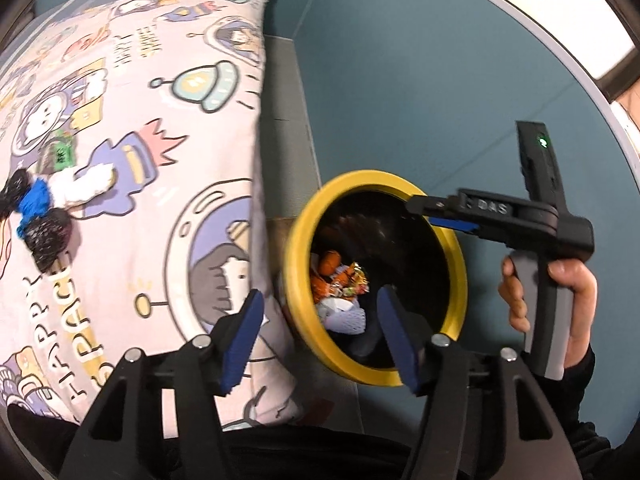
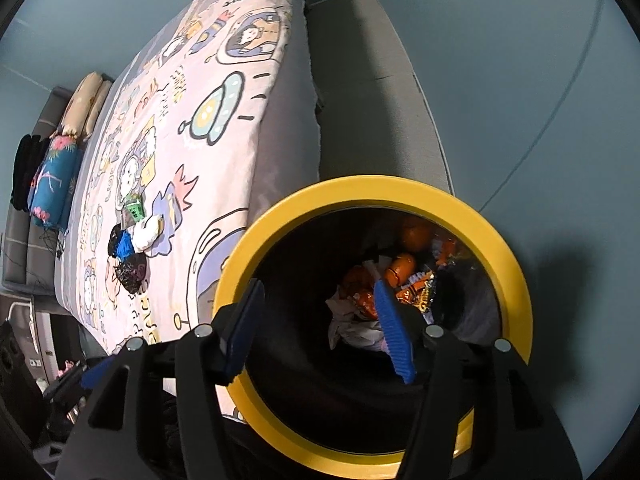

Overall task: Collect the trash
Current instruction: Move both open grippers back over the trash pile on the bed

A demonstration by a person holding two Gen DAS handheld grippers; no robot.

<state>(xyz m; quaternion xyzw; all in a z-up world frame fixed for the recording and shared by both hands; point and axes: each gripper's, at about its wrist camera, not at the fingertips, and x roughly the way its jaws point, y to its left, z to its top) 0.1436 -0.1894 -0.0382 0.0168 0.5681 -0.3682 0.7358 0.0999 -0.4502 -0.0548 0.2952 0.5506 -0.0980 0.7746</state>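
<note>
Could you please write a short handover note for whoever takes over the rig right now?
Left gripper: open, empty, beside the bin.
Right gripper: open, empty, over the bin mouth.
Yellow-rimmed bin: on the floor by the bed, already holding wrappers and other trash.
Left to do: a pile of crumpled pieces, black, blue and white, plus a green packet, lies on the bedsheet. Pick each up and drop it in.

Even indoor light, heavy fisheye bend w/ dark corners, bin [image 2: 516, 280] interior dim, its rim perhaps slightly motion-blurred.
</note>
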